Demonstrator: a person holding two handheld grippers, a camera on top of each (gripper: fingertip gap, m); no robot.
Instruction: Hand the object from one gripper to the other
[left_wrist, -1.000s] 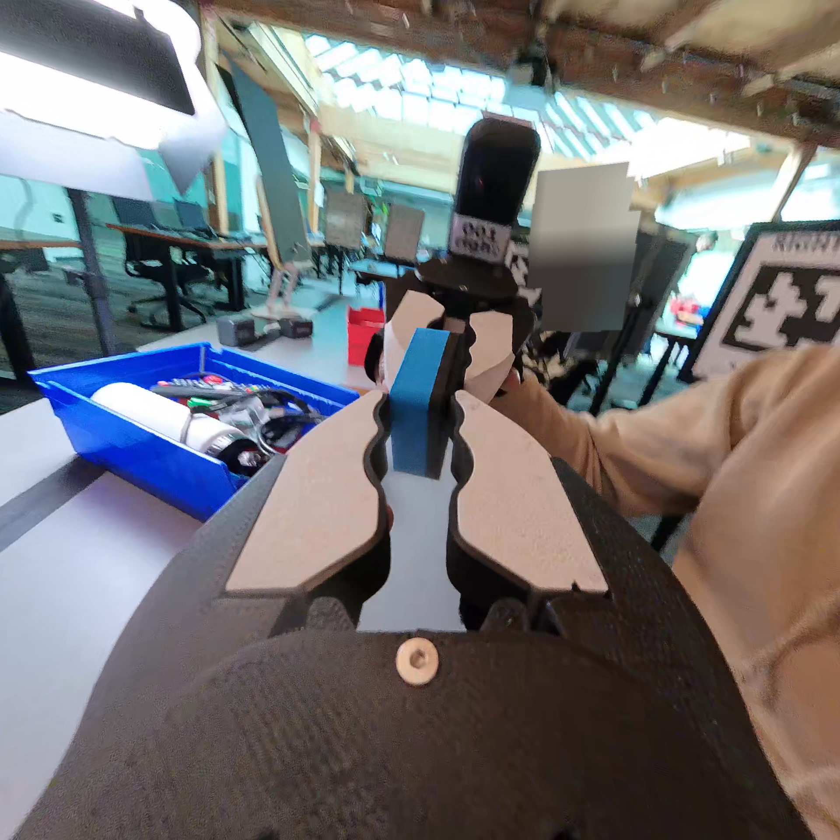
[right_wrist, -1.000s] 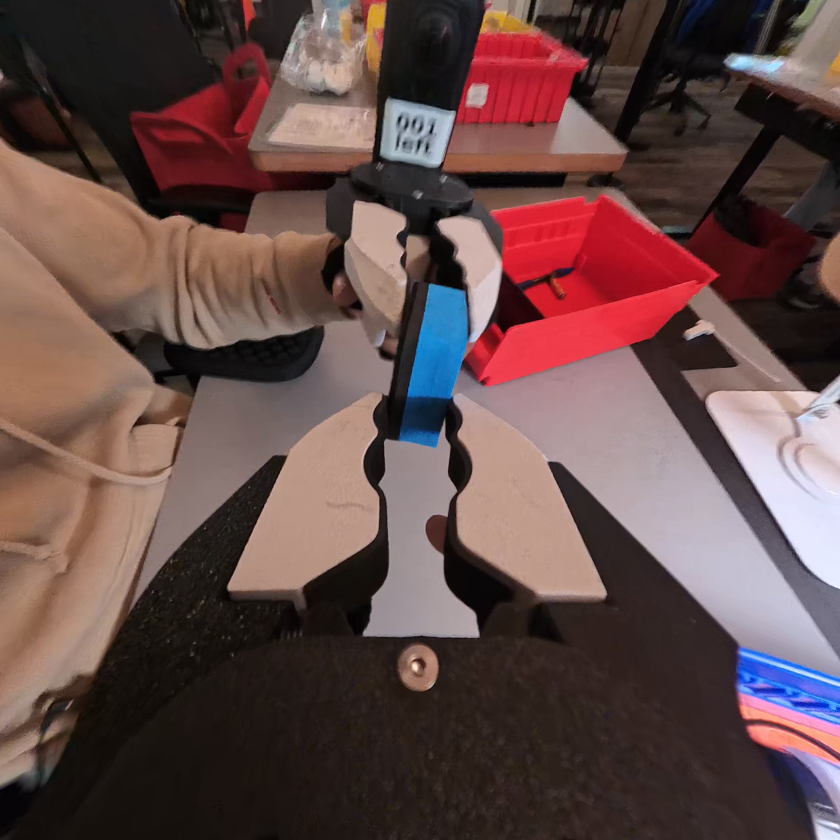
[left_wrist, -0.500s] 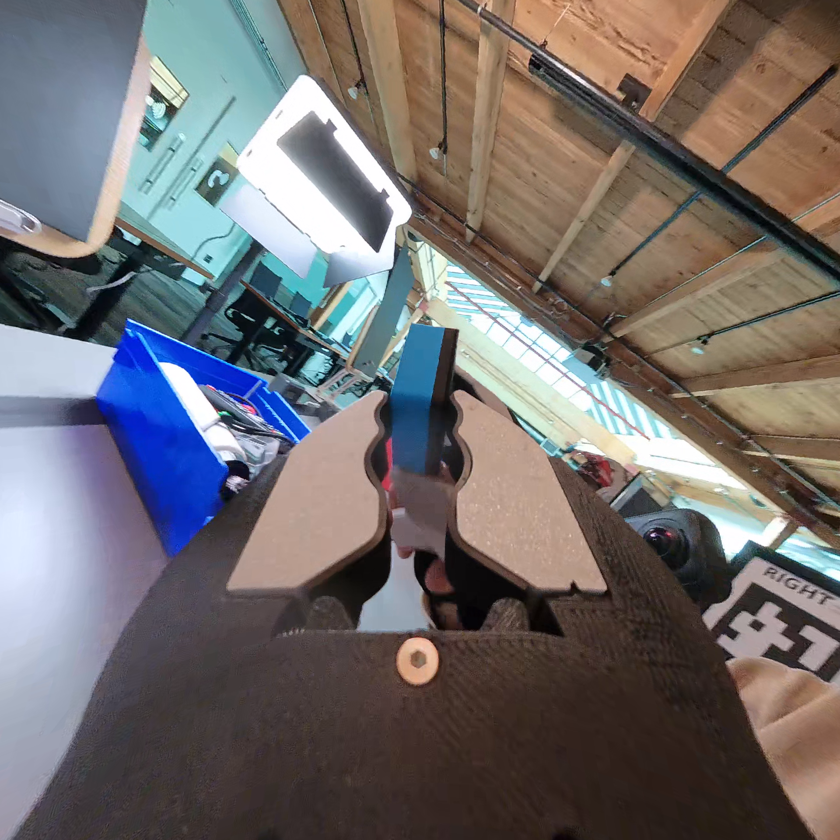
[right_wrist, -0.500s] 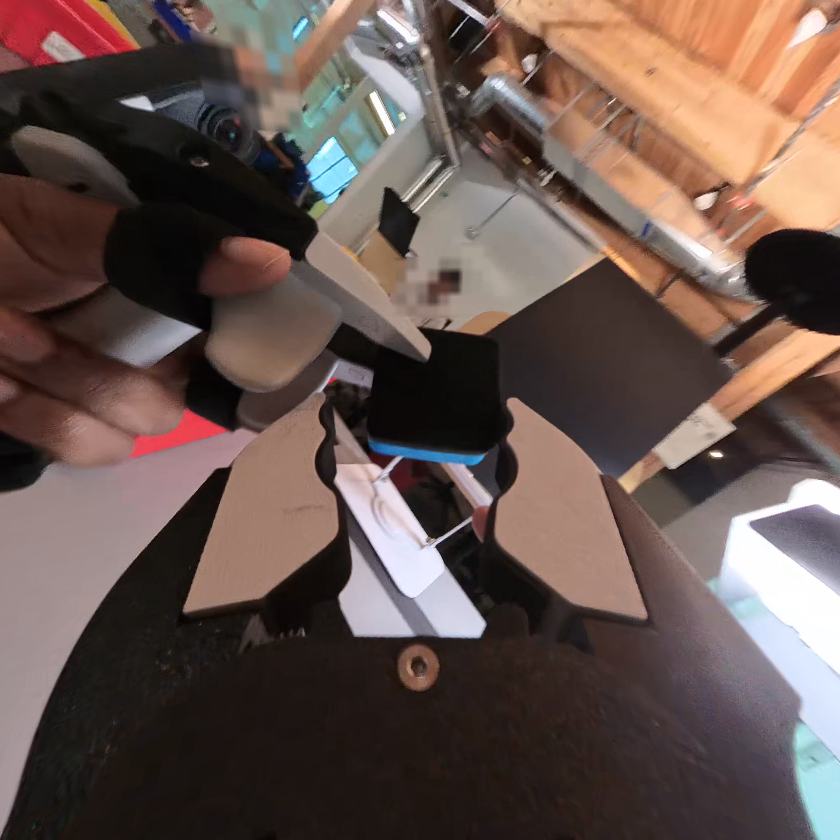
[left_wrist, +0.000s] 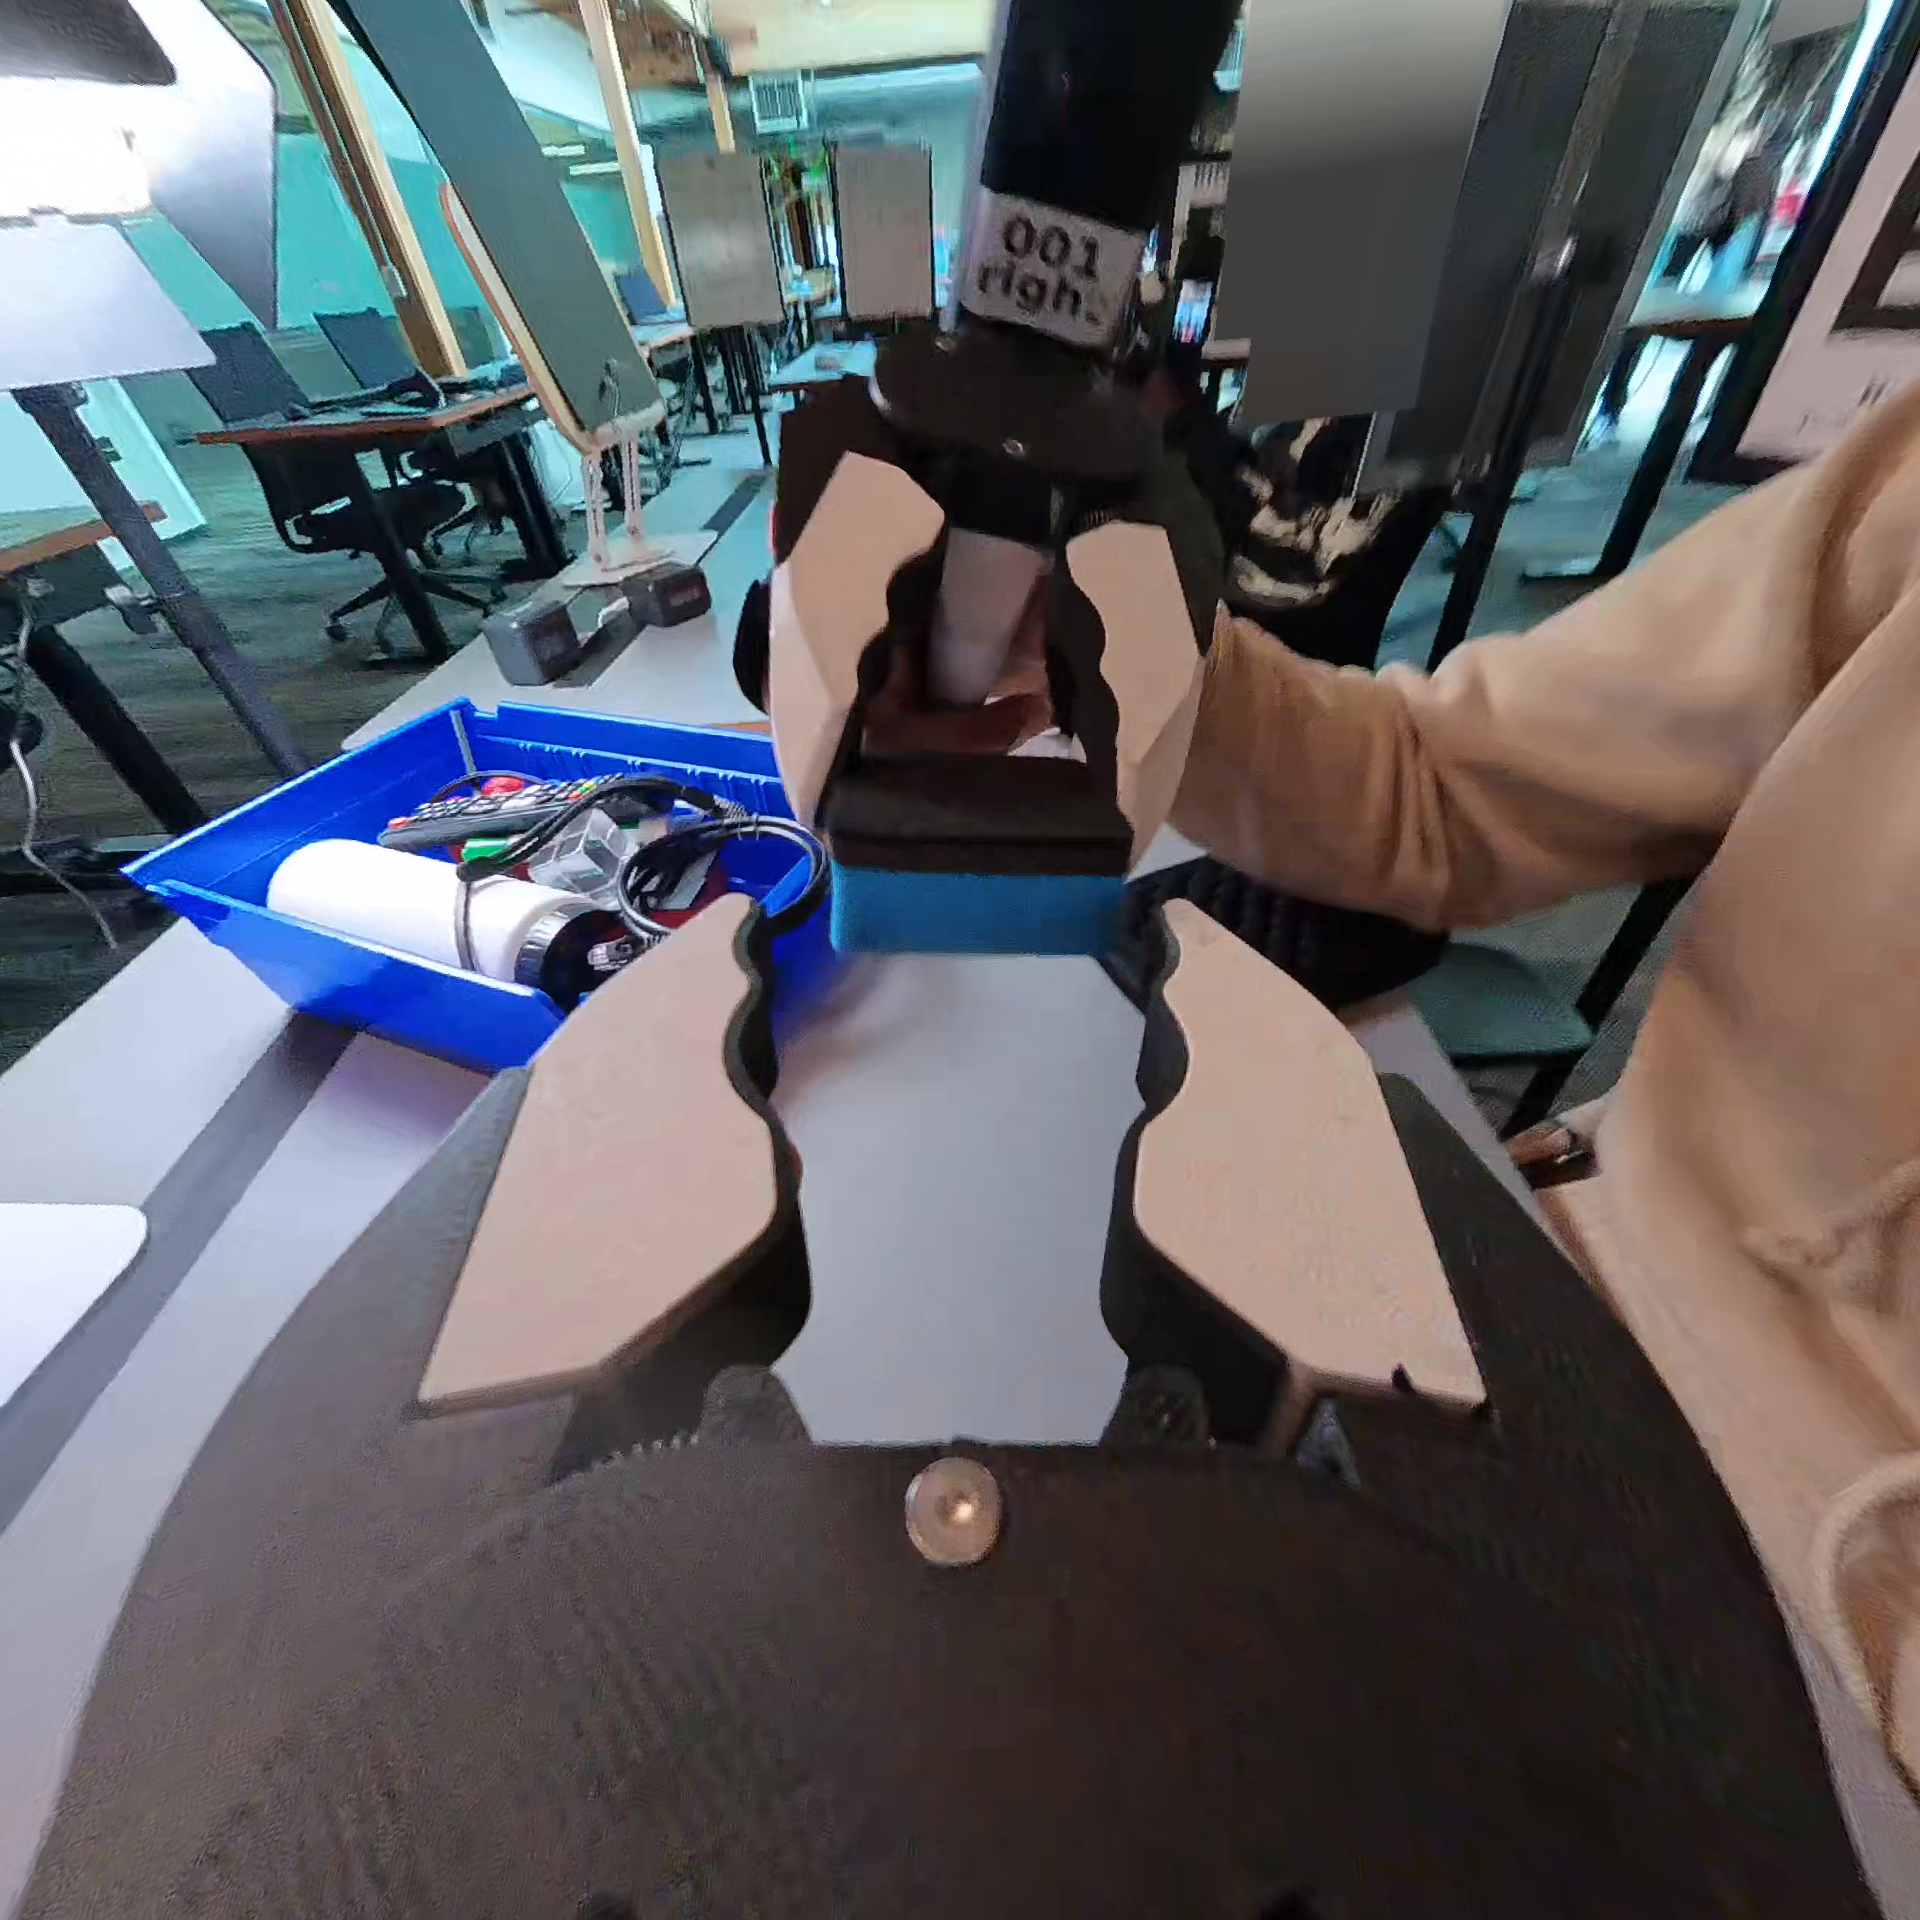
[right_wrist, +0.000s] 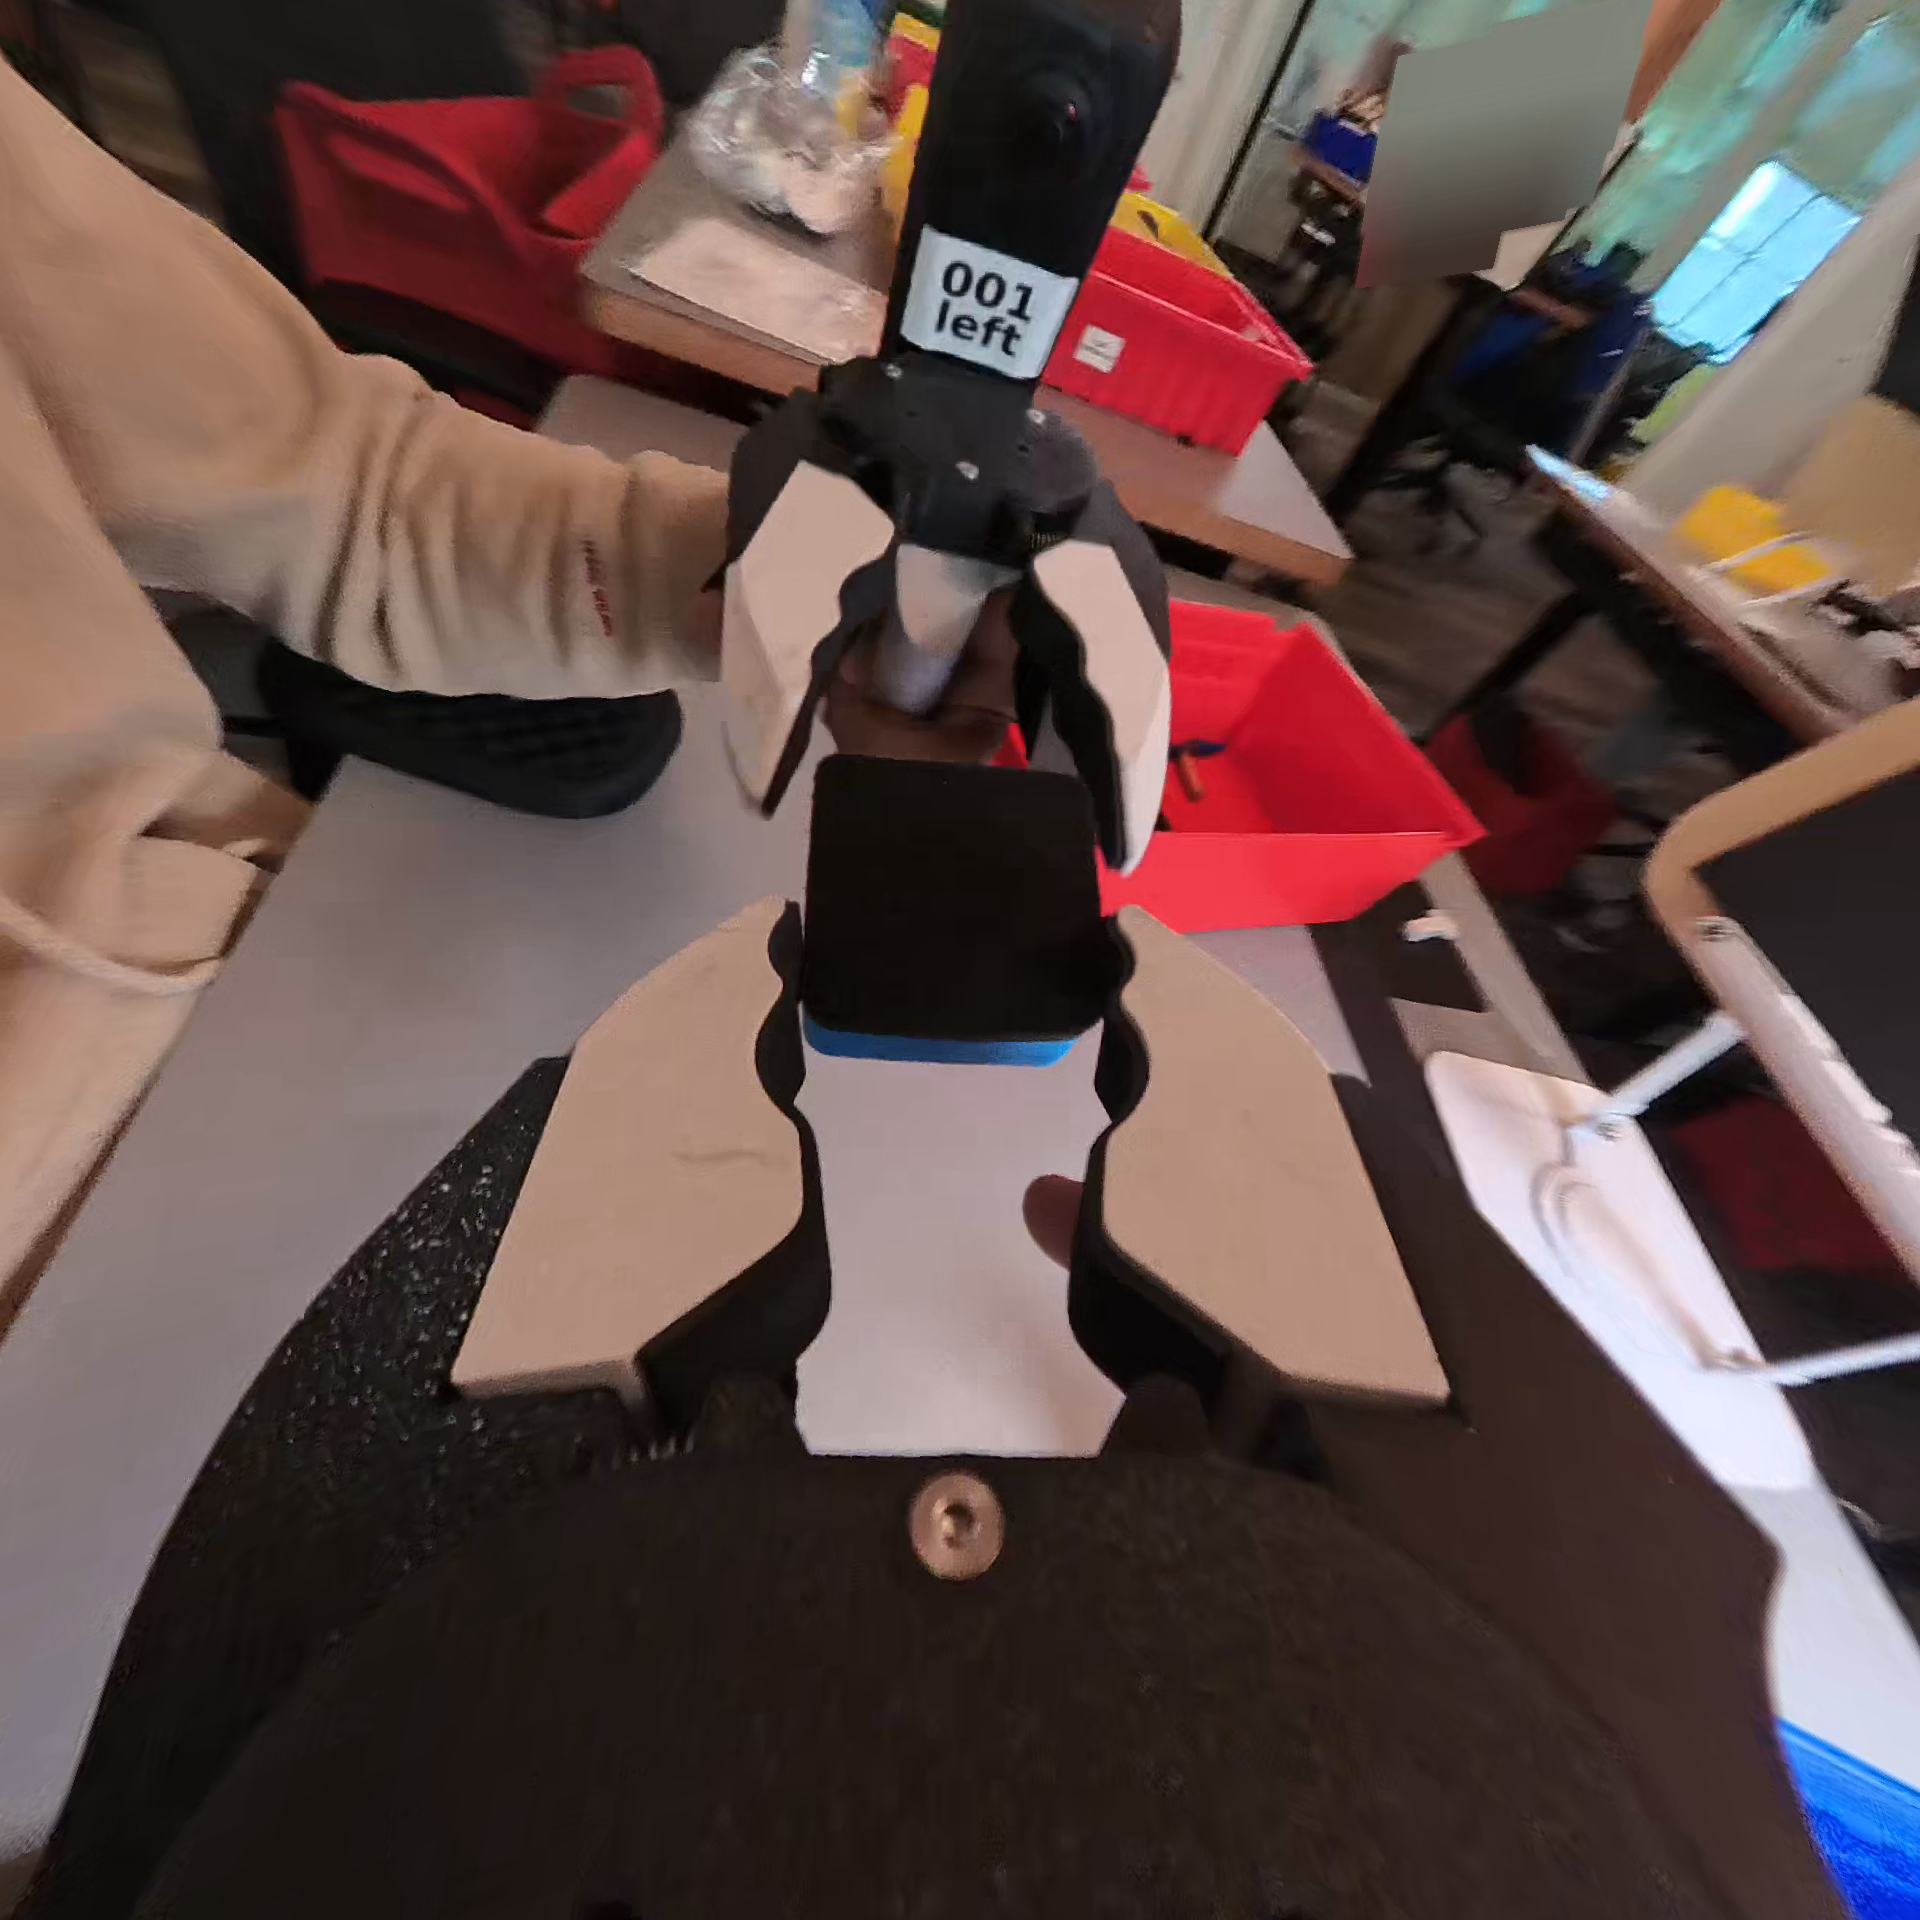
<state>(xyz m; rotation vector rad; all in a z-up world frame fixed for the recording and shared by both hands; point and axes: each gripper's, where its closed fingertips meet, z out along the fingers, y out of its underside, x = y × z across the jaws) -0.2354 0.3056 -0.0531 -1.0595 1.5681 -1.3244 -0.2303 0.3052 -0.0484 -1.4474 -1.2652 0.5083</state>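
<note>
The object is a block of blue foam with a black top (right_wrist: 951, 883). My right gripper (right_wrist: 953, 920) is shut on it, with the fingertips pressing its two sides, and holds it flat above the grey table (right_wrist: 416, 987). In the left wrist view the block (left_wrist: 977, 883) sits at the tips of the right gripper (left_wrist: 977, 821), just beyond my own fingers. My left gripper (left_wrist: 961, 920) is open and empty. In the right wrist view the left gripper (right_wrist: 945, 821) faces me with its fingers (right_wrist: 774, 644) spread to either side of the block's far end.
A blue bin (left_wrist: 343, 966) holding a white bottle, a remote and cables stands on the table left of the left gripper. A red bin (right_wrist: 1278, 873) stands on the far right. A white lamp base (right_wrist: 1610, 1195) lies at the right. Beige sleeves (left_wrist: 1507, 748) reach in from the side. My two grippers' fingertips are within a few centimetres of each other.
The left gripper, shut on the upright block before, has opened and let go. The right gripper, open around it half a second ago, has closed on it. Both have tilted back down toward the table.
</note>
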